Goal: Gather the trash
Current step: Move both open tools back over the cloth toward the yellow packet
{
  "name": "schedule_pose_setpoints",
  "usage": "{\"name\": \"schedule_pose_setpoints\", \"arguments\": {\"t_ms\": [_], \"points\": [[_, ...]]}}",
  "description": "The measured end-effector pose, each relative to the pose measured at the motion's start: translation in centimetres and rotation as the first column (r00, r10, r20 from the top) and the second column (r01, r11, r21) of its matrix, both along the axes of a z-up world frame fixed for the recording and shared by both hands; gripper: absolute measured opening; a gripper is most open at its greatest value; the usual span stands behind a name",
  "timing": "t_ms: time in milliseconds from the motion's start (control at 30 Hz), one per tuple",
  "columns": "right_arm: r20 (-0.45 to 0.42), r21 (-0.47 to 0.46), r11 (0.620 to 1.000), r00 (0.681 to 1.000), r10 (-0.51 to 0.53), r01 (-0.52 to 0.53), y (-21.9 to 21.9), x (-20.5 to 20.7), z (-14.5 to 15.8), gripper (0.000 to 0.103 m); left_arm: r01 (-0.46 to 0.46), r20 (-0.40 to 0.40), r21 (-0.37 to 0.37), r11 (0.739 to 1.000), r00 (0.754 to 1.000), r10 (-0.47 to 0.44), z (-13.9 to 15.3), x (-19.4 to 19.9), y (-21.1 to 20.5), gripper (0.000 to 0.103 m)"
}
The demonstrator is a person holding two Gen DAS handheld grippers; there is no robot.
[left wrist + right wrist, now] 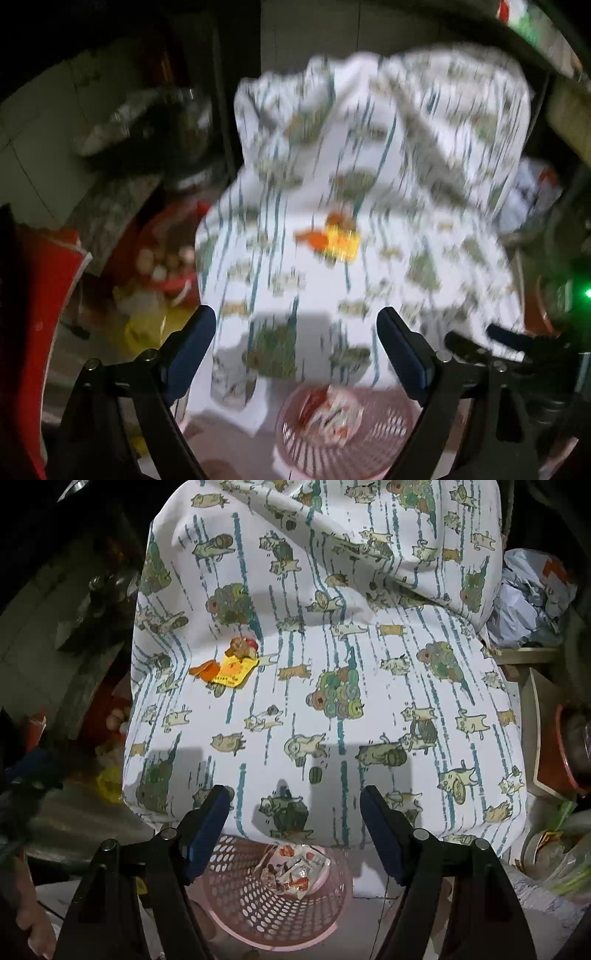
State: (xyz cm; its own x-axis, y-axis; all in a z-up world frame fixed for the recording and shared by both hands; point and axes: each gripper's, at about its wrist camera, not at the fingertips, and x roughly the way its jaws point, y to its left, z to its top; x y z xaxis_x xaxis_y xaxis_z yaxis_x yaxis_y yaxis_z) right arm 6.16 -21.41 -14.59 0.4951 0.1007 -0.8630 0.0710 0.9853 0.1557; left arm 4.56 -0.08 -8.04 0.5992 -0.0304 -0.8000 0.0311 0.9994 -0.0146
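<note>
1. Left gripper (295, 328): jaws spread wide, nothing between the blue pads, nothing held. This view is motion-blurred.
2. Right gripper (294, 808): jaws apart, a little narrower than the left, empty. Its view is sharp.
3. Directly below both grippers, on the floor at the cloth's near edge: a pink perforated basket (258, 904), also seen in the left view (369, 439). It holds crumpled white-and-red wrappers (295, 867) (332, 410).
4. Beyond the basket: a raised surface draped in a white cloth (369, 701) printed with cartoon cats, yarn balls and teal vertical streaks; whether a worktop lies beneath cannot be told. The cloth (406, 258) fills most of both views. Shadows of the gripper fingers fall across its near part.
5. Remaining trash on the cloth, mid-distance, left of centre in the right view: a yellow wrapper (234, 670), an orange scrap (203, 671) touching its left edge, and a small brown-and-red lump (243, 647) just behind it. In the left view they read as one orange-yellow smear (332, 236). Well apart from both grippers.
6. Far right, beyond the cloth's edge: crumpled pale plastic bags (528, 602).
7. Left margin: dark clutter, a yellow bag (109, 781) on the floor; details unreadable.
</note>
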Motion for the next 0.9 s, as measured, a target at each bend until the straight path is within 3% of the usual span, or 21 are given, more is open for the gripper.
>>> {"name": "schedule_pose_setpoints", "arguments": {"t_ms": [100, 233, 433, 567, 700, 767, 900], "points": [[0.037, 0.003, 1.000, 0.999, -0.018, 0.018, -0.6, 0.3, 1.6, 0.075, -0.008, 0.103, 0.011, 1.000, 0.995, 0.007, 2.1, -0.3, 0.3, 0.096], [0.112, -0.019, 0.999, 0.993, -0.032, 0.034, -1.4, 1.6, 4.8, 0.076, 0.014, 0.168, 0.009, 1.000, 0.986, -0.016, 4.6, 0.7, 0.2, 0.101], [0.195, -0.062, 0.998, 0.981, -0.012, 0.025, -2.3, 5.0, 9.0, 0.080, 0.056, 0.257, 0.131, 0.990, 0.962, -0.088, 6.8, 3.1, -1.5, 0.103], [0.241, -0.065, 0.995, 0.969, -0.052, 0.070, -3.9, 6.1, 8.5, 0.083, 0.048, 0.273, 0.130, 0.990, 0.958, -0.082, 6.0, 4.7, -1.7, 0.103], [0.132, -0.017, 0.994, 0.986, -0.102, 0.105, -5.4, 8.6, 6.5, 0.083, 0.030, 0.187, 0.107, 0.994, 0.981, -0.049, 3.2, 7.1, -1.0, 0.103], [0.120, -0.019, 0.994, 0.987, -0.108, 0.111, -5.7, 9.8, 6.1, 0.083, 0.047, 0.142, 0.095, 0.994, 0.988, -0.060, 2.3, 8.5, -0.7, 0.103], [0.094, -0.005, 0.993, 0.988, -0.119, 0.119, -5.9, 11.7, 5.4, 0.083, 0.034, 0.159, 0.129, 0.991, 0.986, -0.055, 2.5, 10.6, 0.0, 0.103]]}}
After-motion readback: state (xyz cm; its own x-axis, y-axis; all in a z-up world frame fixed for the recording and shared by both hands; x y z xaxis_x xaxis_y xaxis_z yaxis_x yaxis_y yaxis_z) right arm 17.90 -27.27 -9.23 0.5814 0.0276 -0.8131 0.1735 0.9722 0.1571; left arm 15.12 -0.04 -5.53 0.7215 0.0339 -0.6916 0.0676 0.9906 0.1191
